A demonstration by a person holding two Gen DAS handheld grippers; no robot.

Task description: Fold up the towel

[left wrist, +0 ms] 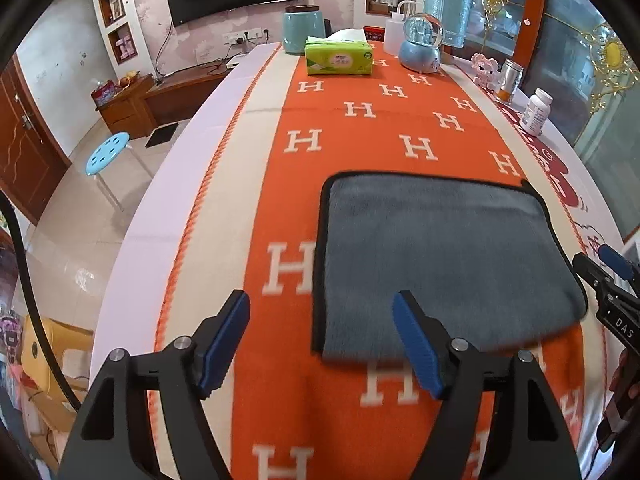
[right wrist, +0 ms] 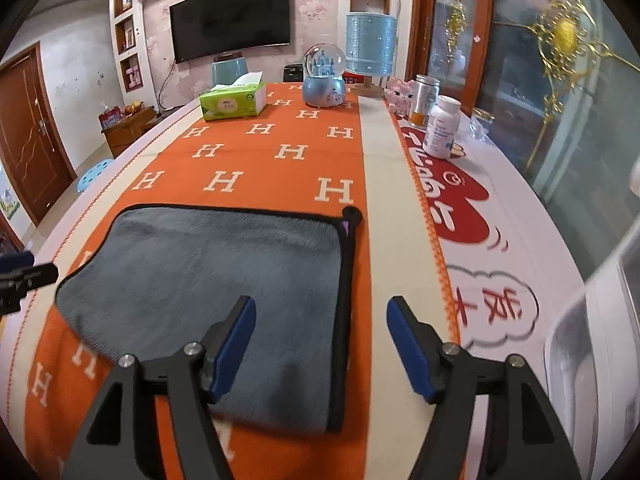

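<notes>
A grey towel (left wrist: 436, 256) with black edging lies flat on the orange H-patterned cloth (left wrist: 360, 128); it looks folded, with a smooth fold along its near edge. My left gripper (left wrist: 322, 312) is open and empty, hovering over the towel's near left corner. In the right wrist view the towel (right wrist: 208, 276) lies left of centre, with a small black loop at its far right corner. My right gripper (right wrist: 322, 320) is open and empty above the towel's right edge. The right gripper also shows at the right edge of the left wrist view (left wrist: 608, 276).
At the table's far end stand a green tissue box (left wrist: 338, 58), a teal jar (left wrist: 302, 30), a snow globe (left wrist: 422, 42), a blue cylinder (right wrist: 370, 46) and a white pill bottle (right wrist: 442, 126). A blue stool (left wrist: 108, 152) stands on the floor to the left.
</notes>
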